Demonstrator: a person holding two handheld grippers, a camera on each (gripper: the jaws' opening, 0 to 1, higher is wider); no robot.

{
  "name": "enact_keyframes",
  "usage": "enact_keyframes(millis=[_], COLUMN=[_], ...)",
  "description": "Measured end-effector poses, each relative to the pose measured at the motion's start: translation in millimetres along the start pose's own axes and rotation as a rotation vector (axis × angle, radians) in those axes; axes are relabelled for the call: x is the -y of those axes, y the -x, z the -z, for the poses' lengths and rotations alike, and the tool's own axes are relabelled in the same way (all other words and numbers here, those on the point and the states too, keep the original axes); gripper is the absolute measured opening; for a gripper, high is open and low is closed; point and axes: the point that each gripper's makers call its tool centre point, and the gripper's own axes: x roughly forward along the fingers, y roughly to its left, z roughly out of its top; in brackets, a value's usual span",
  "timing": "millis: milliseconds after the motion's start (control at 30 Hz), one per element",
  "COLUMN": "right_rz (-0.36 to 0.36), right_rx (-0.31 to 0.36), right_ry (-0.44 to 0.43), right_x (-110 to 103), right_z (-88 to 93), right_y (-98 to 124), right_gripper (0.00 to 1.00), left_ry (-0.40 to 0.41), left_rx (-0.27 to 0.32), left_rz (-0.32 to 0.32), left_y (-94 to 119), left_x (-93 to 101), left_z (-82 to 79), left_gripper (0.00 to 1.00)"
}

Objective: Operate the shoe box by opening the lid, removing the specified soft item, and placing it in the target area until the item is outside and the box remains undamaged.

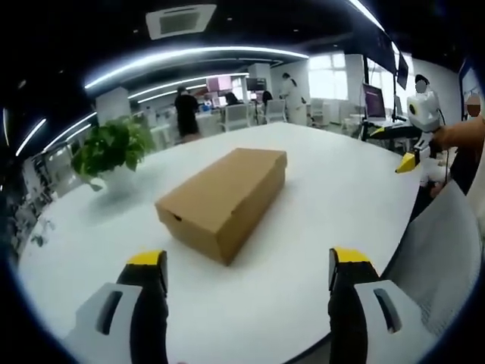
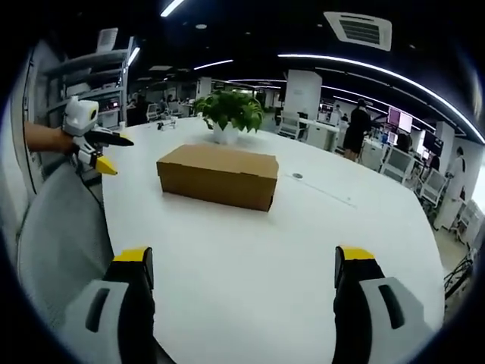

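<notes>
While the shoe box (image 1: 226, 201) sits shut on the white table (image 1: 333, 189), both the left gripper (image 1: 248, 265) and right gripper (image 2: 246, 262) hang apart, empty; nothing has begun.

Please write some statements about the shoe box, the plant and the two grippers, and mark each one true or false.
1. The shoe box has its lid shut. True.
2. The left hand-held gripper clamps the box. False: it is open, short of the box.
3. A potted plant stands on the white table. True.
4. The right hand-held gripper holds a soft item. False: it is open and empty.
</notes>
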Motion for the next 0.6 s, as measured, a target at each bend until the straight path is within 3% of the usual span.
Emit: enact_keyframes(millis=[600], right_rz=[-0.104], right_rx=[-0.005], right_ry=[0.109], right_x=[20], right_z=[-16.9], right_y=[-36], right_gripper=[0.93], left_ry=[0.008], left_rx=[-0.001], left_rz=[-0.045], left_y=[-12], left_x=[-10.6], left_z=[-8.2], left_gripper=[0.85])
